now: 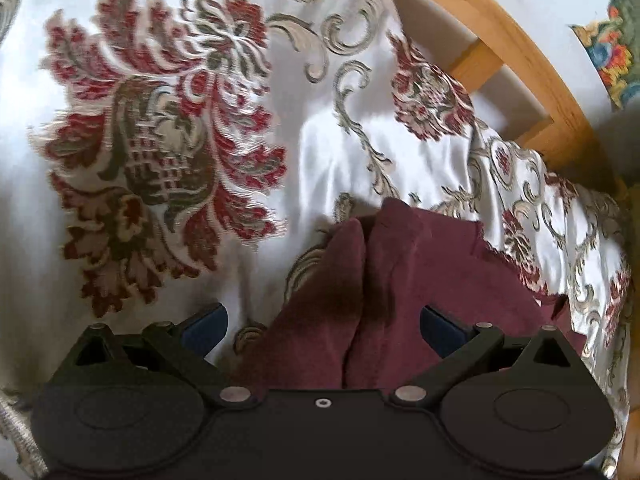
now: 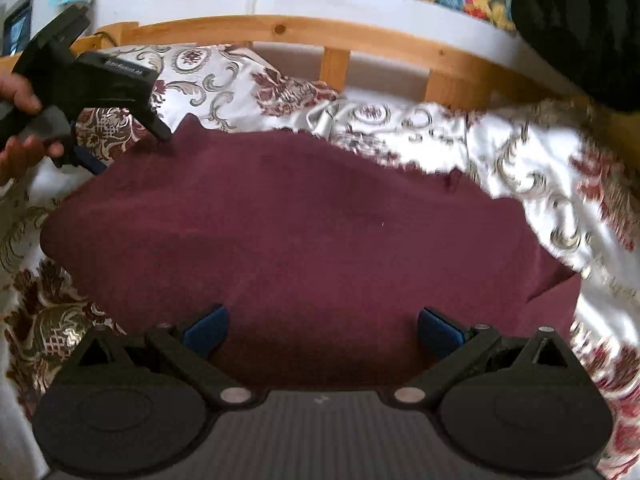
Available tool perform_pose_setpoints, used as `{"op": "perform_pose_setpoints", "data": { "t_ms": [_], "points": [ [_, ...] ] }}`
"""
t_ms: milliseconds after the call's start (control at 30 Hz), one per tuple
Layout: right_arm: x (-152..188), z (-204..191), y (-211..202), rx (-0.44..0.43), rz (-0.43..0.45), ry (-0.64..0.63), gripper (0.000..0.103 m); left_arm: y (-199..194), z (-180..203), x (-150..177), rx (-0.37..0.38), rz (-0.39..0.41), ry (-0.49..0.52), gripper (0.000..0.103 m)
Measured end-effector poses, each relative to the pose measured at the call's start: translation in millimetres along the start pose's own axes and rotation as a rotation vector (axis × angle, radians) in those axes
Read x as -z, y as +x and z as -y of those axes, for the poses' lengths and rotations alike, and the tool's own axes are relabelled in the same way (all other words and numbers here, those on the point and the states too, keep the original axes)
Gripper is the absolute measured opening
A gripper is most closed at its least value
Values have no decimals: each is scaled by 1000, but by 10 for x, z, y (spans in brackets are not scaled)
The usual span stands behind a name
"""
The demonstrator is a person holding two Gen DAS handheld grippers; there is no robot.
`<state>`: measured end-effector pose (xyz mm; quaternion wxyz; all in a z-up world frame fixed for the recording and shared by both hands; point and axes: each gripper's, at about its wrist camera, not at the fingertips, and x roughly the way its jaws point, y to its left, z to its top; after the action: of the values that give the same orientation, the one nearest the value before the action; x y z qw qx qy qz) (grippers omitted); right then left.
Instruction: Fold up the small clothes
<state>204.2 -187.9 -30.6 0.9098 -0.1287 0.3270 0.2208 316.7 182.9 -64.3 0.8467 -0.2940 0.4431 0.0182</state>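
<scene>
No legible text (the left claw (image 2: pixel 94 162) body's lettering blurred)

The left wrist view looks steeply down from close above the bedspread (image 1: pixel 168 120), with its own left gripper (image 1: pixel 323 326) at the bottom edge and the maroon cloth (image 1: pixel 384 280) just past the fingers. The right wrist view sits low and near, facing across the same cloth (image 2: pixel 304 232) toward the wooden bed rail (image 2: pixel 280 30) and the wall behind. Both views share the cloth, the bedspread and the rail (image 1: pixel 516 40); the right one also catches the left gripper at its upper left.
</scene>
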Motion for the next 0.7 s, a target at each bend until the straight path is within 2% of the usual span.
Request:
{"op": "perform_pose_setpoints", "data": {
  "t_ms": [133, 267, 533, 700],
  "points": [
    [20, 163, 71, -62, -48, 127, 103, 56, 44, 50, 46, -39, 25, 102],
    [30, 159, 66, -57, -47, 125, 103, 128, 96, 150, 45, -140, 50, 102],
    [69, 143, 50, -48, -28, 117, 103, 61, 171, 307, 5, -195, 117, 102],
    [72, 137, 42, -45, -27, 116, 103, 38, 21, 244, 36, -190, 20, 102]
  ]
}}
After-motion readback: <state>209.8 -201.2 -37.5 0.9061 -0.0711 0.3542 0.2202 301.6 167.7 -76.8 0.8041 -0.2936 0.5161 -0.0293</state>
